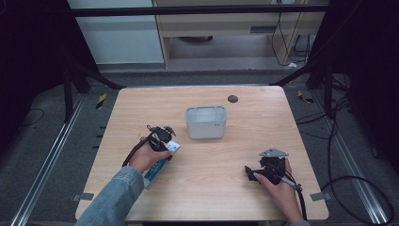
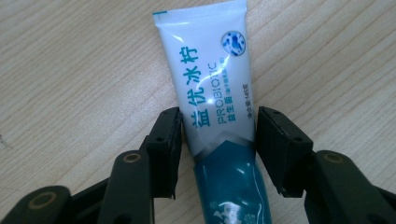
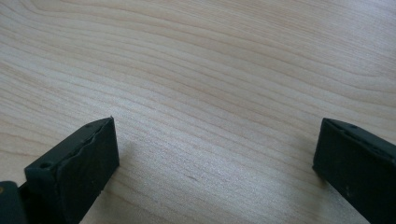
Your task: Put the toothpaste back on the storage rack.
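My left gripper [image 2: 218, 140] straddles the toothpaste tube [image 2: 210, 88] across its length, jaws not quite pinching; right gripper [image 3: 215, 154] gapes idle, farther off.

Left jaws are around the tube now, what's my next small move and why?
Probably close the left gripper a little more. The tube lies flat on the table between its jaws, one pad about touching, a thin gap at the other. Lifting now could let it slip.

Light wood worktop [image 1: 244, 155] with a grey plastic tub [image 1: 205, 122] near the middle and a white-and-teal tube [image 2: 212, 93] lying flat front-left.
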`<control>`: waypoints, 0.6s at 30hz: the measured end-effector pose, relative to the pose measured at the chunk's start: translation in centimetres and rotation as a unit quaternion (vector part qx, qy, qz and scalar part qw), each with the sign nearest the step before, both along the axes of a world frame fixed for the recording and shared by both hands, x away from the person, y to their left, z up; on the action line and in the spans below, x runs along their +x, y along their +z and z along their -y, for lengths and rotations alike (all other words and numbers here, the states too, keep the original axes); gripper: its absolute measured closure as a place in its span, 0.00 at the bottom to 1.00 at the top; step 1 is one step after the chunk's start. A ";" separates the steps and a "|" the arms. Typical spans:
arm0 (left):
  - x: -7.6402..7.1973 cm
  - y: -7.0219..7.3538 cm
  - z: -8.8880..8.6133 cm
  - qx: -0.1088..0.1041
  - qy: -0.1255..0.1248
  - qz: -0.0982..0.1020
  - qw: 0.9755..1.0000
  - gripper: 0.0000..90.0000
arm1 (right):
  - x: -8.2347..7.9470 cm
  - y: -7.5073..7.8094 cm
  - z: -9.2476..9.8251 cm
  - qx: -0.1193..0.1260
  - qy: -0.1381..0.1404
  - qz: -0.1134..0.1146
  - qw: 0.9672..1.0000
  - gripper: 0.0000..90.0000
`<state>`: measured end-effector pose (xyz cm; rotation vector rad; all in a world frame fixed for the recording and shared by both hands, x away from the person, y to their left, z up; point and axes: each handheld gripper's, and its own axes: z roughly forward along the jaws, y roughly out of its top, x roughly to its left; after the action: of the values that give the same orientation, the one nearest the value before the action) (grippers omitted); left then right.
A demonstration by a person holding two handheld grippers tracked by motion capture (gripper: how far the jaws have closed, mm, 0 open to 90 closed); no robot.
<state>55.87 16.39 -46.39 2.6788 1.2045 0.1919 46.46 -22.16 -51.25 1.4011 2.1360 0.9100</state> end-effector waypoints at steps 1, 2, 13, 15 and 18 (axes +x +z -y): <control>0.0 0.0 0.0 0.000 0.000 0.000 1.000 0.57 | 0.0 0.0 0.0 0.000 0.000 0.000 1.000 0.00; 0.0 0.0 0.0 -0.001 0.000 0.001 1.000 0.57 | 0.0 0.0 0.0 0.000 0.000 0.000 1.000 0.00; -0.1 0.0 0.2 0.005 -0.010 0.002 1.000 0.63 | 0.0 0.0 0.0 0.000 0.000 0.000 1.000 0.00; -0.2 0.0 0.2 0.006 -0.011 0.007 1.000 0.65 | 0.0 0.0 0.0 0.000 0.000 0.000 1.000 0.00; -0.4 0.0 0.4 0.009 -0.016 0.015 1.000 0.68 | 0.0 0.0 0.0 0.000 0.000 0.000 1.000 0.00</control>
<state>55.49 16.02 -46.37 2.6990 1.1547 0.2369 46.46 -22.16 -51.25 1.4009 2.1360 0.9098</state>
